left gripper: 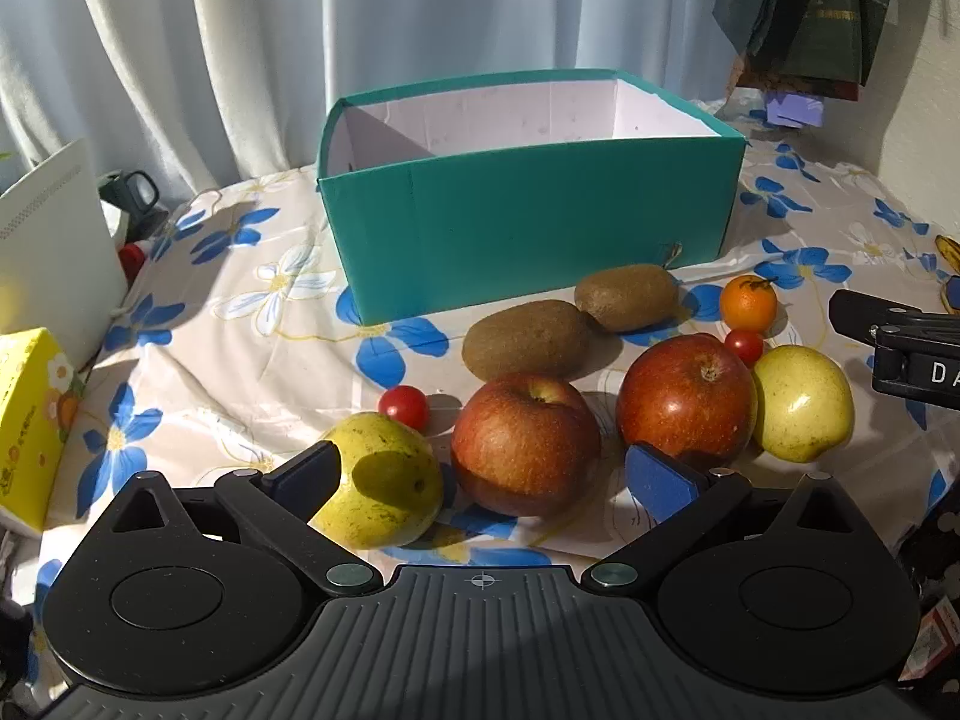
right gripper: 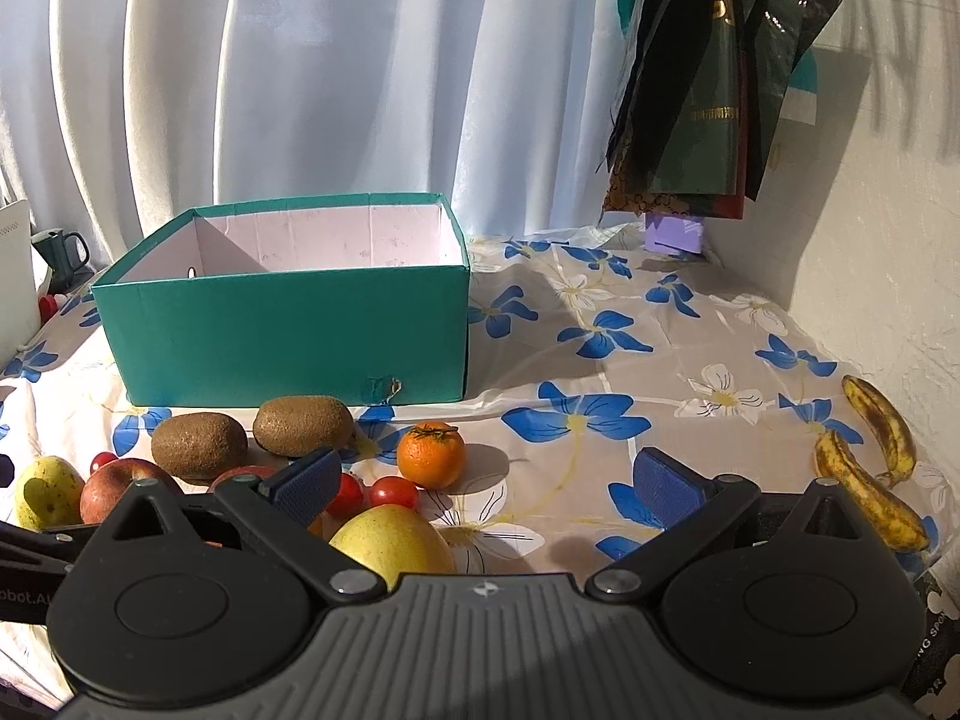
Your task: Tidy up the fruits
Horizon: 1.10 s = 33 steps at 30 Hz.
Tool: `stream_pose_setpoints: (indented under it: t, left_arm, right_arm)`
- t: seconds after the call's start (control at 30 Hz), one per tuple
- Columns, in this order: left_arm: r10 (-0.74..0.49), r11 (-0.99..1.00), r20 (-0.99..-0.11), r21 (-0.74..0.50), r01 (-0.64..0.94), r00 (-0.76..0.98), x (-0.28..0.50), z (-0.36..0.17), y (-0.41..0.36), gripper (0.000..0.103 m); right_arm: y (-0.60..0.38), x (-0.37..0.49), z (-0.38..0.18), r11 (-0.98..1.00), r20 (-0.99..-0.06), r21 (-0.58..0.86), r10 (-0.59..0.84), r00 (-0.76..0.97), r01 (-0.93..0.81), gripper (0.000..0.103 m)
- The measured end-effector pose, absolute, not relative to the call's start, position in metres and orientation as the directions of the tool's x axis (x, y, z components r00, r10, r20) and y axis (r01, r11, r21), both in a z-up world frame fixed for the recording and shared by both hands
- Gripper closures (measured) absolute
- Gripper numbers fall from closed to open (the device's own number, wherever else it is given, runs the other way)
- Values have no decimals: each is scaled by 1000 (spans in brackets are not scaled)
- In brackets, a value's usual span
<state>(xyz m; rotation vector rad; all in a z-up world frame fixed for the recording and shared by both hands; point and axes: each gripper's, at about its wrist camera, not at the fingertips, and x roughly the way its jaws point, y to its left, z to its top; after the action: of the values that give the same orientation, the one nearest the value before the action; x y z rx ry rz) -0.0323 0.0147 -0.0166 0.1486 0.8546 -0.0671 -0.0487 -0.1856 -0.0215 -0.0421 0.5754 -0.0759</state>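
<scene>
1. Right now my left claw (left gripper: 483,474) is spread wide and holds nothing; its blue-padded fingers (left gripper: 660,480) bracket a red apple with a yellow-green top (left gripper: 525,444) on the worktop covered in a blue-flower cloth (left gripper: 240,312).
2. Just left of that apple I see a speckled yellow-green pear (left gripper: 384,480), partly behind my left finger, with a small red cherry tomato (left gripper: 404,407) beyond it.
3. To the right sits a darker red apple (left gripper: 687,399), touching a smooth yellow apple (left gripper: 804,402); a second cherry tomato (left gripper: 744,345) and a small orange mandarin (left gripper: 748,302) lie behind them.
4. Two brown fuzzy kiwis (left gripper: 528,348) lie side by side just before the open teal cardboard box (left gripper: 528,228), whose white inside shows a divider.
5. My right claw (right gripper: 483,480) is also wide and holding nothing, hovering over bare cloth near the mandarin.
6. Two spotted yellow bananas (right gripper: 864,498) lie well apart, at the worktop's right edge by the wall.
7. At the far left I see a yellow carton (left gripper: 30,420).
</scene>
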Motion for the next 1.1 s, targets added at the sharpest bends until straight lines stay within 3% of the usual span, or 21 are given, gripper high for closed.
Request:
stream_pose_setpoints:
  t: [0.27,0.33,0.4,0.73,0.9,1.1]
  left_arm:
    - [-26,980,-695,123,154,718,-35,-17,25,0]
    - [-33,983,-695,107,148,718,-33,-17,34,5]
    - [-33,983,-718,102,151,695,-29,-22,42,17]
    - [-138,976,-746,10,219,651,-24,-30,74,21]
    - [-134,971,-767,24,238,628,-13,-40,83,19]
    - [-139,963,-796,31,269,589,2,-55,79,25]
  right_arm:
    - [-181,-41,-27,996,-566,-68,-83,820,55,0]
    - [-180,-39,-27,996,-570,-72,-85,818,54,0]
    - [-181,-37,-29,996,-575,-74,-90,813,58,0]
    - [-178,-24,-32,994,-595,-90,-105,797,65,0]
    - [-175,-19,-33,993,-599,-99,-110,793,63,0]
    - [-171,-13,-34,992,-607,-108,-117,786,64,0]
